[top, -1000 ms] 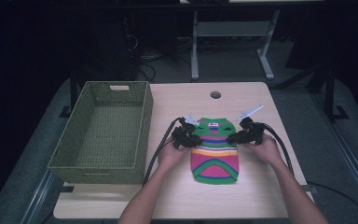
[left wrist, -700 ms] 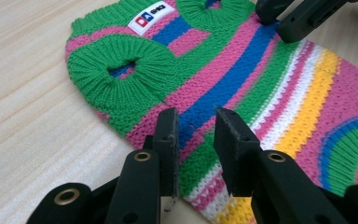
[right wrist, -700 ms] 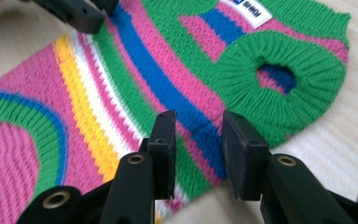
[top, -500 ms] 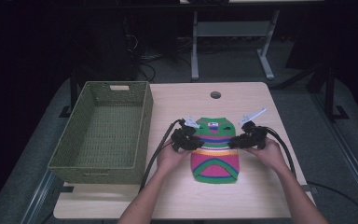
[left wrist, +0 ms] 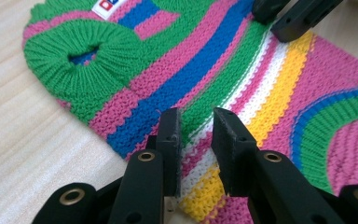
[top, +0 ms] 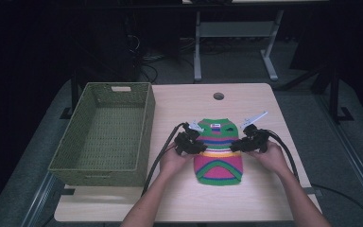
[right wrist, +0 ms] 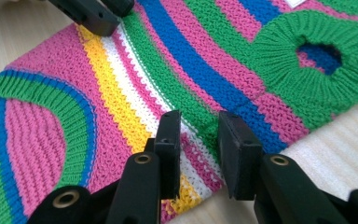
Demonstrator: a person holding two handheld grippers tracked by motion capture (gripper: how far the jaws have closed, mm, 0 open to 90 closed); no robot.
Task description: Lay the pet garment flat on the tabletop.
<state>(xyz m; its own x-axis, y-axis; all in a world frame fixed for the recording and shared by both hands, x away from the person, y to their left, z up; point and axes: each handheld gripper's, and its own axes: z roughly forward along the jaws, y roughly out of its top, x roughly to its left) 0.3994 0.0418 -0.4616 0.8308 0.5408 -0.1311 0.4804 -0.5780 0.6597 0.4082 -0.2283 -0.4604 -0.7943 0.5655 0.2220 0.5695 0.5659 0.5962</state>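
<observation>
Small striped knit sweater (top: 218, 150), pink, green, blue and yellow, flat on pale wooden table (top: 264, 198), right of empty green woven basket (top: 104, 132). Left gripper (left wrist: 195, 133) and right gripper (right wrist: 198, 135) at opposite side edges, jaws parted over the fabric. Probably pre-grasp for a fold; next needs closing on both edges. Since half a second ago, barely shifted.

The knitted sweater (top: 217, 153) carries stripes of green, pink, blue, white and yellow (its ribbed cuffs are green). The woven basket (top: 105, 133) is olive green, the table (top: 246, 101) pale wood, both grippers' jaws black.
</observation>
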